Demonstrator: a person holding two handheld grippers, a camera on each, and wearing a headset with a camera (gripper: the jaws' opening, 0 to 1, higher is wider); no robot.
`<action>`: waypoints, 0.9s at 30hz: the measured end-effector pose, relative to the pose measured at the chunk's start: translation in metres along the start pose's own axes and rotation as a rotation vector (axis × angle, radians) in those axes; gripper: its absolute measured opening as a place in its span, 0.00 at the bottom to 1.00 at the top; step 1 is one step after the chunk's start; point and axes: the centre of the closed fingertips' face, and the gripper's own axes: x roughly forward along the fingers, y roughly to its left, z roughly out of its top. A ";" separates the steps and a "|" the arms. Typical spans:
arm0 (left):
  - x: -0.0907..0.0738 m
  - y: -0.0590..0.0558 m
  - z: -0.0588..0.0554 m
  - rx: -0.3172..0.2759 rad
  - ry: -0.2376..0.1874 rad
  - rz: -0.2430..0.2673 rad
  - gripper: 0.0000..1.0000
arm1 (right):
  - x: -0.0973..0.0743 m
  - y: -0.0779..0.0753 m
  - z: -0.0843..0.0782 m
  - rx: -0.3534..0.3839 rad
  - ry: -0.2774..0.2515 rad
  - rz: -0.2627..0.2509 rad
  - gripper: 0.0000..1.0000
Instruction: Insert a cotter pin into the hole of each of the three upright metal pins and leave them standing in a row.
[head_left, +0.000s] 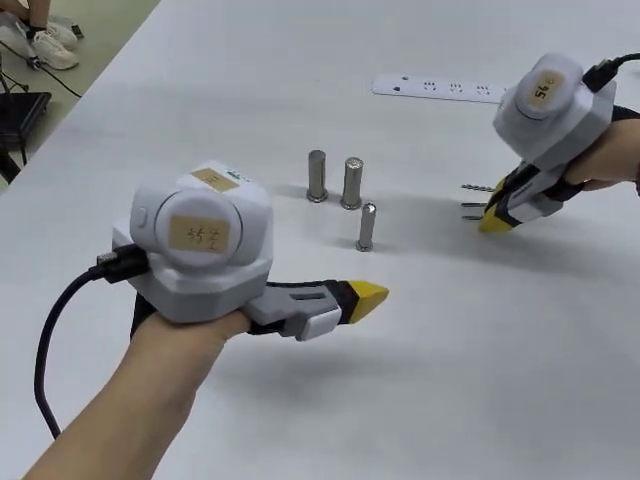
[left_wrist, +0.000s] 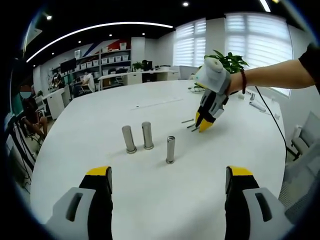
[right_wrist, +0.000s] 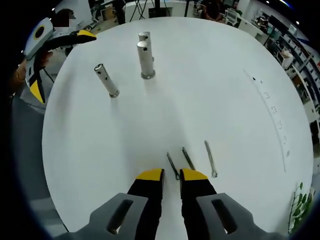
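Three upright metal pins stand mid-table: two close together at the back (head_left: 317, 176) (head_left: 352, 183) and one in front (head_left: 367, 227). In the left gripper view they are ahead of the jaws (left_wrist: 128, 139) (left_wrist: 147, 135) (left_wrist: 170, 149). My left gripper (head_left: 365, 295) (left_wrist: 170, 175) hovers near them, wide open and holding nothing. Three cotter pins (head_left: 472, 205) lie flat on the table to the right. My right gripper (head_left: 495, 222) (right_wrist: 171, 176) is down at them, jaws a narrow gap apart. The looped end of one cotter pin (right_wrist: 173, 166) lies in that gap; the other two (right_wrist: 188, 158) (right_wrist: 211, 158) lie just right.
A white power strip (head_left: 440, 88) lies at the far side of the white table (head_left: 300, 400). A black cable trails from the left gripper. Office desks, shelves and a plant stand beyond the table. A person's feet are at the far left corner.
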 end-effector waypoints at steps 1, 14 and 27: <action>0.000 0.000 0.000 0.001 0.000 -0.001 0.93 | 0.000 0.000 0.000 0.009 -0.001 0.010 0.07; -0.001 -0.001 -0.005 0.003 0.016 -0.011 0.87 | 0.002 -0.006 0.004 -0.019 0.008 -0.033 0.00; -0.002 -0.006 -0.001 -0.004 0.008 -0.037 0.79 | -0.003 -0.003 0.004 -0.023 -0.078 -0.088 0.00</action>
